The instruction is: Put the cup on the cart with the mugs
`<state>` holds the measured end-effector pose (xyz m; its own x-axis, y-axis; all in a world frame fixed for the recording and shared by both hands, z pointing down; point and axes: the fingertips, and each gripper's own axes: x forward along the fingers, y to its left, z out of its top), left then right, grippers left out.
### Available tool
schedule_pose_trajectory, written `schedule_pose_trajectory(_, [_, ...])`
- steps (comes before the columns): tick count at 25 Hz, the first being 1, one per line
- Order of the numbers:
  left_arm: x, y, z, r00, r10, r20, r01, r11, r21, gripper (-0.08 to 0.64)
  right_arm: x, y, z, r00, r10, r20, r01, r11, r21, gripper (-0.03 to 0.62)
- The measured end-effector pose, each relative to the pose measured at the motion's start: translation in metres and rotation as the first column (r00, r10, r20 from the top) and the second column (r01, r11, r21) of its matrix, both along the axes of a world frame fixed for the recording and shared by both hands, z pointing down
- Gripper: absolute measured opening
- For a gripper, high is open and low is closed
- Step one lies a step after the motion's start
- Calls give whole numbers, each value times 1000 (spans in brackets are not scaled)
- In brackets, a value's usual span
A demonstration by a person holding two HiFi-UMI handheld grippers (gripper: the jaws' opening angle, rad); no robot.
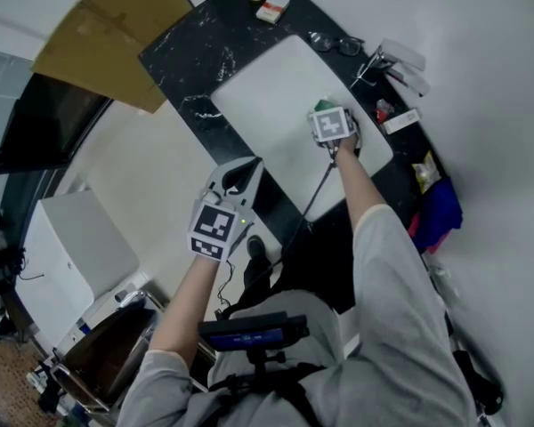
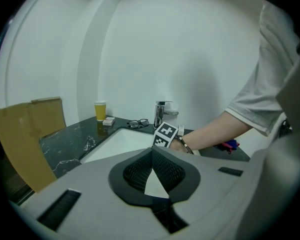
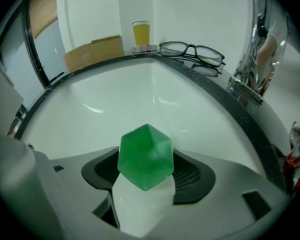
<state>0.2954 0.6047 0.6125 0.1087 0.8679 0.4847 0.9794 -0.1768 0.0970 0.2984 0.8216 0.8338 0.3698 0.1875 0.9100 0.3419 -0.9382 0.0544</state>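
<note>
Green cup (image 3: 145, 154) between jaws of right hand-held gripper (image 3: 145, 170)

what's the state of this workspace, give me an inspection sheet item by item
surface: black marble counter around a white sink
job's things: yellow cup upright at the counter's back; green block over the sink; no cart or mugs made out
clutter: small box beside the cup, glasses, tap, blue thing at the counter's right end
grippers: left tool shut, empty, short of the sink; right tool looks closed on the green block
cables: dark cable from the right tool toward the person
surroundings: white walls; cardboard at the counter's left end
</note>
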Motion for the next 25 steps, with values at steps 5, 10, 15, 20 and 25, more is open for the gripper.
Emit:
schedule_pose_trajectory(5, [-1,0,-1,1000,9,-4,-9,1000,-5,5,1,-2,-14,999,-12,-31,12,1000,-2,305])
schedule_pose_trajectory(10, [-3,-5,-6,1000,16,-9,-16,1000,-12,5,-7,-4,-41,998,-10,-69,9,1000,-10,305])
schedule_pose_trajectory(15, [-7,-15,-17,999,26,-22,-26,999,-23,5,-8,-34,-79,984,-48,-174,58,997,56,306])
schedule_pose_trajectory(20, [-13,-28,-35,999,29,-41,-31,999,-39,5,-21,-49,-142,961,-83,-262,82,997,-17,307])
schedule_pose_trajectory(25, [-19,-41,-55,998,28,-56,-32,997,-70,5,-40,-70,-207,917,-99,-386,82,995,-62,306])
